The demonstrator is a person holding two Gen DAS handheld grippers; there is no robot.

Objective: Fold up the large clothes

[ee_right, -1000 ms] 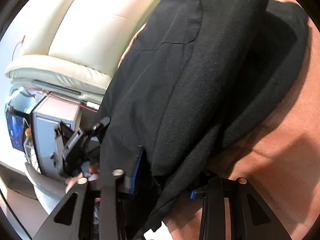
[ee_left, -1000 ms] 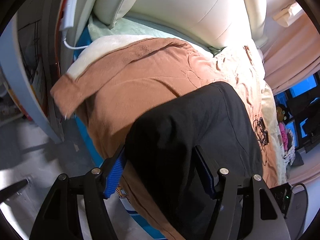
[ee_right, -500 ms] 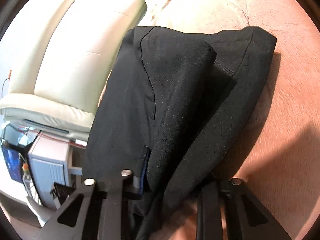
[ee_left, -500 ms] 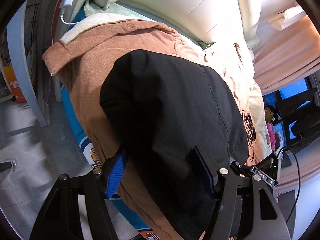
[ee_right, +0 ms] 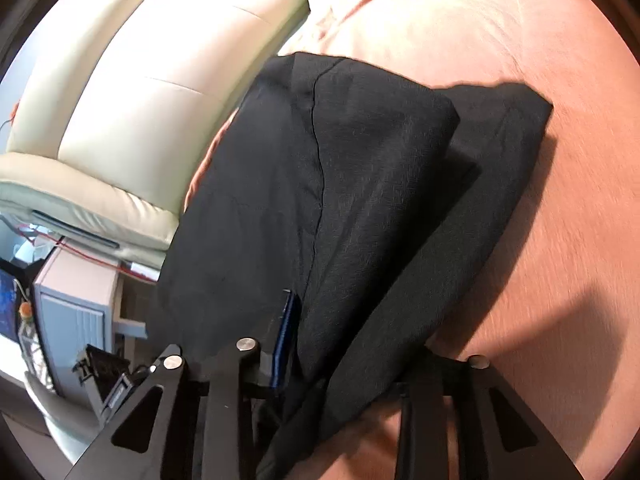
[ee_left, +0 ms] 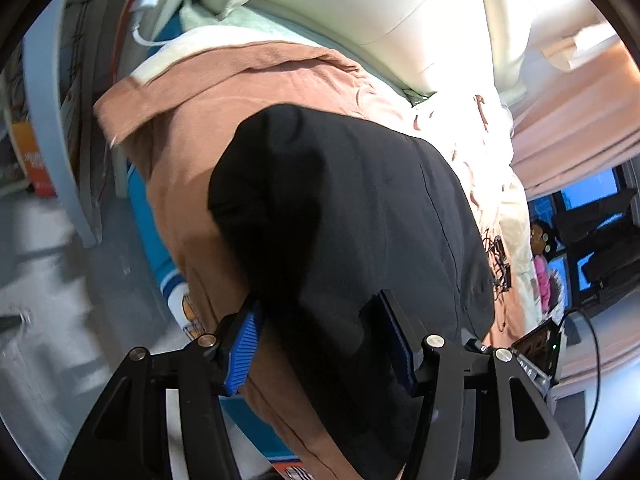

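Folded black garment on the bed, both tools at its near end

Left wrist view: your left tool has the black garment straight ahead and partly between its blue pads, jaws about half wide and closing — whether the pads press the cloth you cannot tell. The garment's long axis runs away from you toward the cream headboard, over the brown blanket; it looks dark, matte, thick, rounded at the far end.

Right wrist view: your right tool sits at the same near end, jaws narrowish and opening, layered cloth bunched between them, one pad buried in it. Here the black garment shows stacked layers, the upper one offset from the lower — both tools look equally near.
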